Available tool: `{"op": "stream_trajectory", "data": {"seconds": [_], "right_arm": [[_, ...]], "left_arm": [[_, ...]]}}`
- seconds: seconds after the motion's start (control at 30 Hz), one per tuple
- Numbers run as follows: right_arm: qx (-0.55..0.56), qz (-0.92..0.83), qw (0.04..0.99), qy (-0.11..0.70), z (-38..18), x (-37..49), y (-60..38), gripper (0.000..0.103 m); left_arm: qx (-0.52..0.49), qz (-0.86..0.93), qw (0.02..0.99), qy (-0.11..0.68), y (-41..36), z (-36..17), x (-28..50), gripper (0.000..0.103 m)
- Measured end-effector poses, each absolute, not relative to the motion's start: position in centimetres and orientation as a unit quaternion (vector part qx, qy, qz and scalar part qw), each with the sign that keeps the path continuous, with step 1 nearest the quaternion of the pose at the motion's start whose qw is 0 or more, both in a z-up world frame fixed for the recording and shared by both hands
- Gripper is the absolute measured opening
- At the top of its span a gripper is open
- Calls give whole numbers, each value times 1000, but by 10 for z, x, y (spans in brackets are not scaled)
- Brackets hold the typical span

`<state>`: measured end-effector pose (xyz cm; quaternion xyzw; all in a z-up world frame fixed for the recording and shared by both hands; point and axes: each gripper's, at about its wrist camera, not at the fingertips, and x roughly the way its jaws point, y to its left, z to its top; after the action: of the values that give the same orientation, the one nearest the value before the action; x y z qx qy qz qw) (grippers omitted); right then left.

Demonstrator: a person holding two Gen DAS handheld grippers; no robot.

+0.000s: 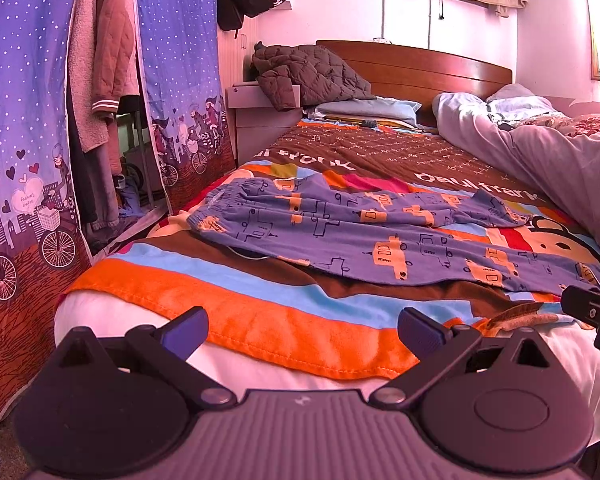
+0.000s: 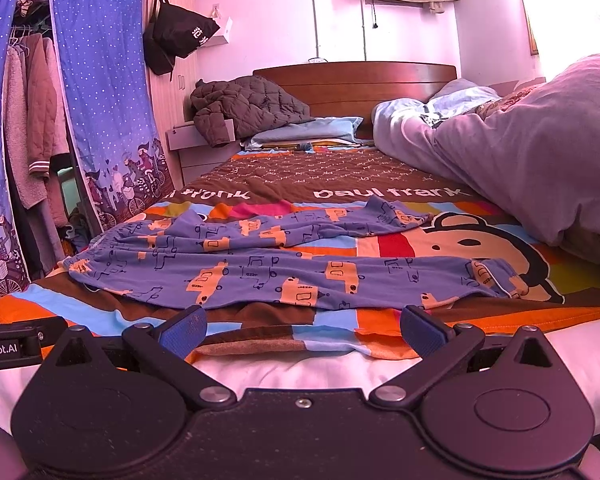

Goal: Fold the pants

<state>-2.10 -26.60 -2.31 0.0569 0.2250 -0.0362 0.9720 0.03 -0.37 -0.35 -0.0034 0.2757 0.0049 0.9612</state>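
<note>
1. The folding has not begun, judging by the layout: the pants lie spread out and unfolded on the bed, neither tool touching them.
2. The pants lie crosswise near the foot edge of the bed, waistband toward the bed's left edge, the cuffs toward the right. One leg runs along the foot edge; the other angles away toward the headboard, so the legs are splayed.
3. The left tool hovers at the foot edge with its fingers spread wide, holding nothing; the pants lie ahead of it and somewhat to its right.
4. The right tool hovers beside it, also spread and empty, the near leg just beyond its fingertips.
5. The next move likely calls for pinching waistband and cuff, then bringing one leg over the other.
</note>
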Motion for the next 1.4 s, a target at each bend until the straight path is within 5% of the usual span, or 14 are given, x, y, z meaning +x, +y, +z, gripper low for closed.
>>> {"op": "stream_trajectory", "data": {"seconds": [1.23,1.4], "right_arm": [[75,-25,974,212,-12,-25,-274,102],[101,3,974,201,5,-26,-281,102]], "left_arm": [[-23,0,956,294,-1,2,1,103],[15,6,938,346,-11,13,18,103]]}}
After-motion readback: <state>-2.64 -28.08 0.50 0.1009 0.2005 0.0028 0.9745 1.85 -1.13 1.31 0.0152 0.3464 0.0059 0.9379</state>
